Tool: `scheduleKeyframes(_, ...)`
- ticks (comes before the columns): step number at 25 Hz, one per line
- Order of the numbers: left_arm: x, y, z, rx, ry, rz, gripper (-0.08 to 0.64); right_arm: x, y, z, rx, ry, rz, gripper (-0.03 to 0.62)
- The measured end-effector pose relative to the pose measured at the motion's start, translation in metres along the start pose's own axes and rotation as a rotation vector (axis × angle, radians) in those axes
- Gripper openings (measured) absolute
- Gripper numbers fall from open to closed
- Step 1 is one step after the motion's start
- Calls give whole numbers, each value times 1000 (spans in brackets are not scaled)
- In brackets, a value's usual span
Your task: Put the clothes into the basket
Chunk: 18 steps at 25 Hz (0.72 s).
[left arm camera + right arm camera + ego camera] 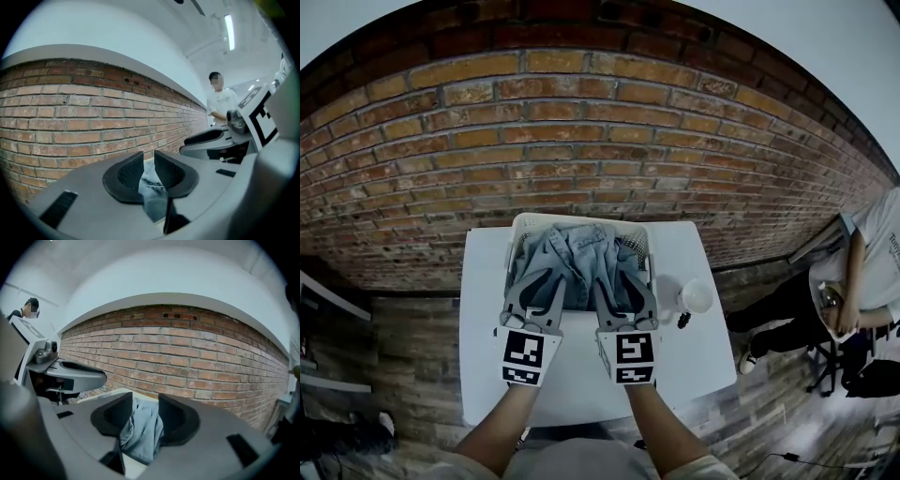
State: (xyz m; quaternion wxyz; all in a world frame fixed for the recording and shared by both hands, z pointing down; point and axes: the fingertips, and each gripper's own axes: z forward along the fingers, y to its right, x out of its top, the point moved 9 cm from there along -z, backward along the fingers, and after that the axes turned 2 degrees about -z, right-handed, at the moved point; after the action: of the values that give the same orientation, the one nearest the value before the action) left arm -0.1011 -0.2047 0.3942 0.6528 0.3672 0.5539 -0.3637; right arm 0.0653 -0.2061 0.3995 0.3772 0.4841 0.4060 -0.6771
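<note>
denim in pale blue, a garment (577, 251) lies bunched in the white basket (579, 221), which stands at the far edge of the white table (581, 375) against the brick wall (581, 141). the left gripper (546, 281) is clamped on a fold at the garment's near left. the right gripper (614, 279) pinches another fold at its near right, and cloth hangs from both pairs of jaws. a white cup (696, 296) stands just right of the basket. a person (853, 281) sits well off to the right.
</note>
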Motion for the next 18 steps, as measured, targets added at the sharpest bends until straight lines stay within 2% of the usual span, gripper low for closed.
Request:
scheduleKeyframes(5, 21, 15, -23, -29, 67, -15, 35, 13, -10, -23, -11, 58, -14, 40)
scheduleKeyframes(7, 29, 19, -33, -24, 89, -30, 21, 16, -13, -33, -12, 72, -10, 16)
scheduleKeyframes(12, 47, 30, -57, -40, 87, -47, 9, 28, -21, -55, 5, 84, 27, 9)
scheduleKeyframes(18, 62, 42, -86, -51, 115, -9, 9, 45, -30, -82, 23, 112, 24, 8)
